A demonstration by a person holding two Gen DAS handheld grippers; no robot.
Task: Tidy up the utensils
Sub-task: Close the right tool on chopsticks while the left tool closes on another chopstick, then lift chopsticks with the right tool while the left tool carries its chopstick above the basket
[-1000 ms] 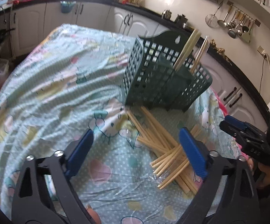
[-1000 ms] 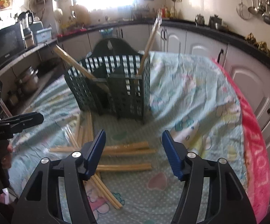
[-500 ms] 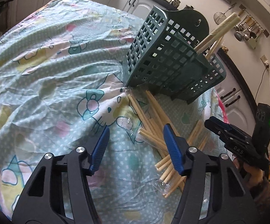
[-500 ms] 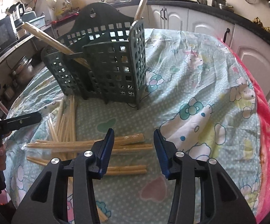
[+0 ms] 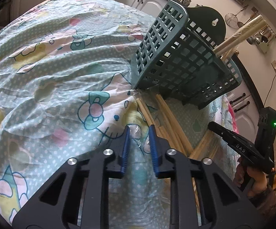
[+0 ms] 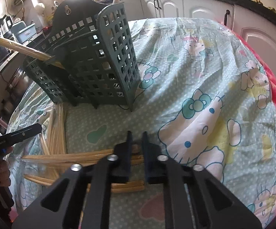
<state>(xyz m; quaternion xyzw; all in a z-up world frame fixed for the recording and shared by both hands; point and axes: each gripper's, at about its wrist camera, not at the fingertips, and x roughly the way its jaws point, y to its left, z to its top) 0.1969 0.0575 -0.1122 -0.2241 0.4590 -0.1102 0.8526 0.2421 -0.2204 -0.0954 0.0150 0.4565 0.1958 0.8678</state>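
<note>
Left wrist view: pale wooden chopsticks (image 5: 166, 122), some in clear wrappers, lie scattered before a green lattice holder (image 5: 178, 61) on the cartoon-print cloth (image 5: 52, 76) covering the surface. The left gripper (image 5: 139, 139) has just been closing, its fingers pinching a wrapper end. The right gripper (image 6: 137, 143) has just closed, pinching a chopstick end. White kitchen cabinets (image 6: 195, 7) stand behind.

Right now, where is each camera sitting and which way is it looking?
Left wrist: on the left gripper, looking down along its blue fingers at a clear wrapper on the cloth; the right gripper and hand show at right.
Right wrist: on the right gripper, looking down at wrapped chopsticks; the left gripper shows at left.
Both share the green basket and the chopstick pile.
</note>
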